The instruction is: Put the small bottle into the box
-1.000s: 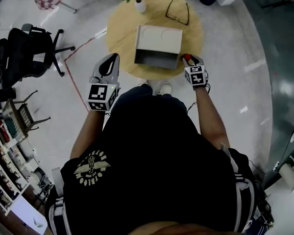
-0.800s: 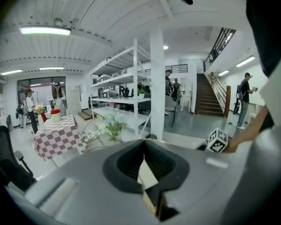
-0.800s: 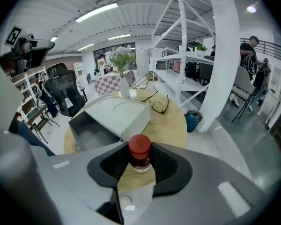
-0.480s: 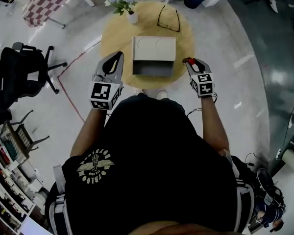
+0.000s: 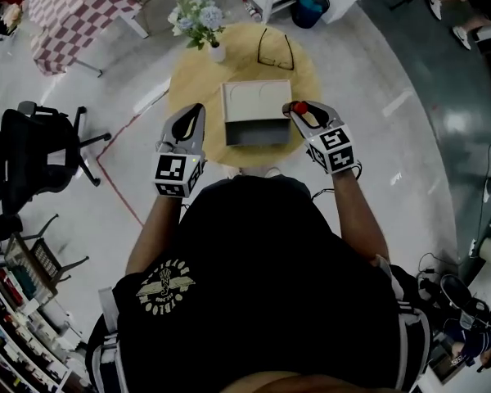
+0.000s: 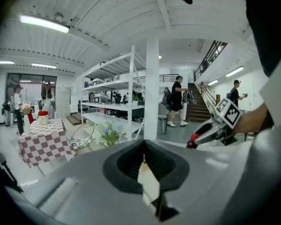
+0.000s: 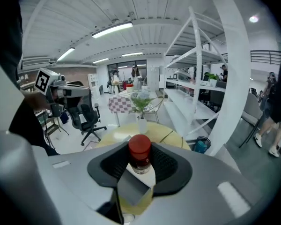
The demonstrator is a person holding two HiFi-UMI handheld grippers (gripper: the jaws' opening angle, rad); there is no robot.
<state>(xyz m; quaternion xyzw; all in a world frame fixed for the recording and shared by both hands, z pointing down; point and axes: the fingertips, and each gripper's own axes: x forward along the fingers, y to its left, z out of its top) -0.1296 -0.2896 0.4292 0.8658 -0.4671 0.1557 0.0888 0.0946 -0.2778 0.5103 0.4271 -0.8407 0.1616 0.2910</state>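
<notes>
- At table centre: beige box (image 5: 257, 103), dark opening on the person's side. The round wooden table (image 5: 192, 72) also carries glasses (image 5: 275, 49) and a vase of flowers (image 5: 200, 24) toward its far edge.
- Right gripper (image 5: 299, 115): jaws partway apart, clamped on the small bottle (image 7: 140, 154), red cap up. Bottle is just beside the box's right front corner, not inside.
- Left gripper (image 5: 195, 113): jaws together, nothing between them, off the box's left side.
- Room: pale glossy floor (image 5: 409, 80) with a red tape line (image 5: 119, 166), black office chair (image 5: 41, 150), checked tablecloth (image 5: 74, 15), white shelving (image 7: 196, 78), stairs (image 6: 203, 104), people in the background.
</notes>
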